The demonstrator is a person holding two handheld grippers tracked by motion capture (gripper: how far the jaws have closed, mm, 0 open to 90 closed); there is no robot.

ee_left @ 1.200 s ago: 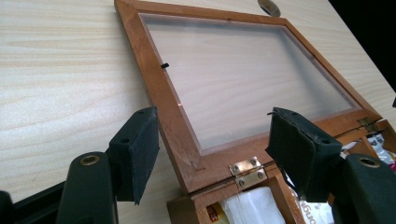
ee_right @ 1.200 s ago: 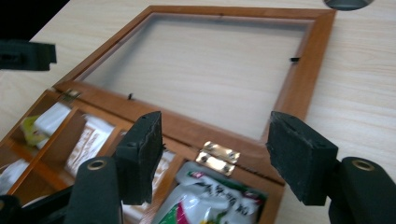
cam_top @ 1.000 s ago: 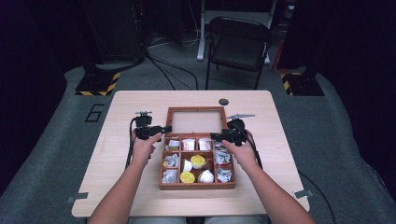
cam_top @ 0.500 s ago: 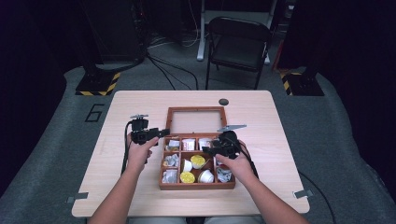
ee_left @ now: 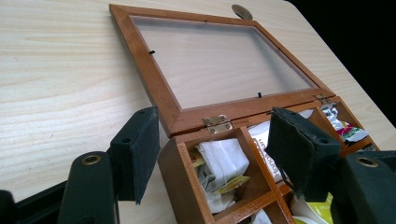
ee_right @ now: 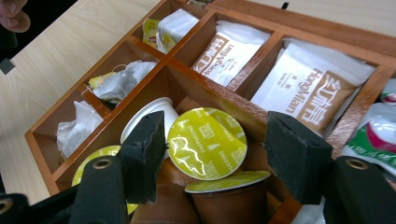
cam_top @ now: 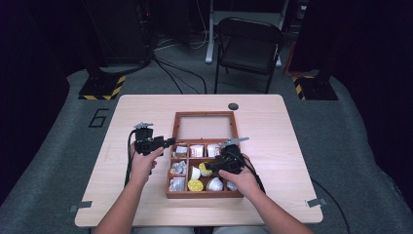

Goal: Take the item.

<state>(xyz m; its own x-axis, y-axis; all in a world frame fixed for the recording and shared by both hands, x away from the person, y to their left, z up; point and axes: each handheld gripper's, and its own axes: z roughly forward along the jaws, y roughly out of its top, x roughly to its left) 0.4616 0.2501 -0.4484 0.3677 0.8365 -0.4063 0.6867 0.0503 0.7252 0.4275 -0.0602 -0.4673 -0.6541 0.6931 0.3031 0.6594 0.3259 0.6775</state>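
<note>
A wooden compartment box (cam_top: pixel 168 183) lies mid-table with its glass lid (cam_top: pixel 204 126) folded flat behind it. Its cells hold tea bags (ee_left: pixel 224 161), white sachets (ee_right: pixel 308 93) and coffee capsules. My left gripper (cam_top: pixel 170 143) is open; in the left gripper view its jaws straddle the box's back left corner (ee_left: pixel 175 154) without touching. My right gripper (cam_top: pixel 210 168) hovers open over the middle cell. In the right gripper view my right gripper (ee_right: pixel 219 149) has a tilted capsule with a yellow-green foil lid (ee_right: pixel 205 142) between its jaws, not pinched. Brown capsules (ee_right: pixel 224 200) sit beneath it.
A small dark round disc (cam_top: pixel 233 106) lies on the table behind the lid. Bare tabletop (cam_top: pixel 302 146) runs to the right and left of the box. A folding chair (cam_top: pixel 248 48) stands beyond the table's far edge.
My right gripper has moved from the box's right rear cells toward me and left, down over the middle capsule cell. The left gripper has barely shifted.
</note>
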